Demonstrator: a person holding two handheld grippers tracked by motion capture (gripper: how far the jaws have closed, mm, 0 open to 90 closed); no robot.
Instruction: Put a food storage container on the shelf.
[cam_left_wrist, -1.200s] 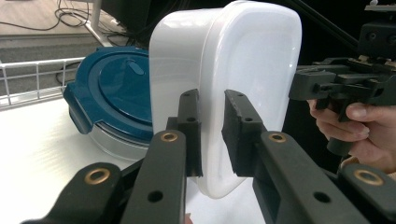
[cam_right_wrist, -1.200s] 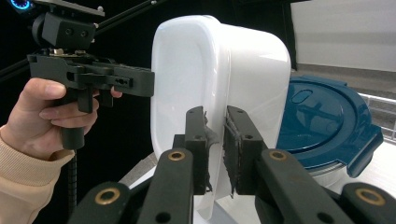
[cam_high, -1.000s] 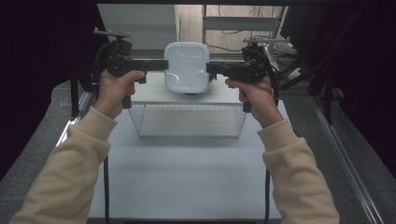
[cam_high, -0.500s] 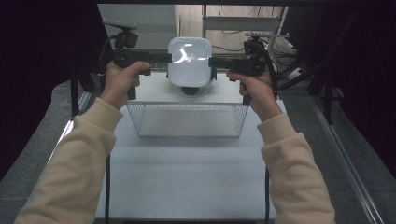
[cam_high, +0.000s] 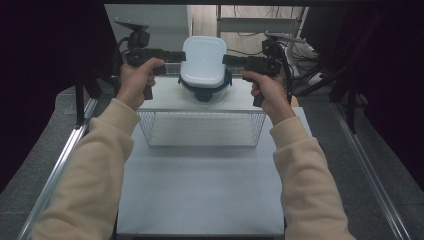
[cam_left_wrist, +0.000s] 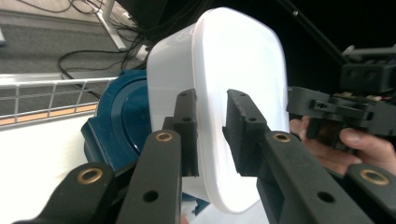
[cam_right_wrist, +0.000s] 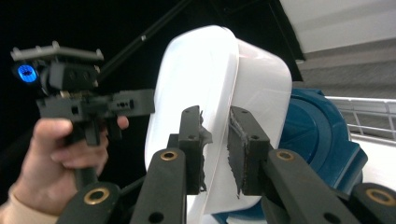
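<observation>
Left gripper (cam_high: 172, 56): I have it at the left rim of the white lid (cam_high: 202, 61), pointing inward. In the left gripper view its pads (cam_left_wrist: 186, 126) straddle that rim (cam_left_wrist: 210, 140) with gaps on both sides, so I read it as slightly open, gripping nothing. The jaws have just been opening, with the lid edge between them.
White lid: it sits level above the container (cam_high: 205, 92), between my two grippers, over the raised platform (cam_high: 165, 100) at the far end of the bench (cam_high: 200, 190).
Container: clear bowl with dark blue clips, on the platform right under the lid; I cannot tell whether lid and bowl touch.
Wire basket (cam_high: 202, 129): on the bench just in front of the platform.
Right gripper (cam_high: 231, 60): mirrors the left at the lid's right rim. In the right gripper view the rim (cam_right_wrist: 219, 140) runs between worn pads (cam_right_wrist: 240, 154), no firm clamp visible; jaws have just been opening here too.
</observation>
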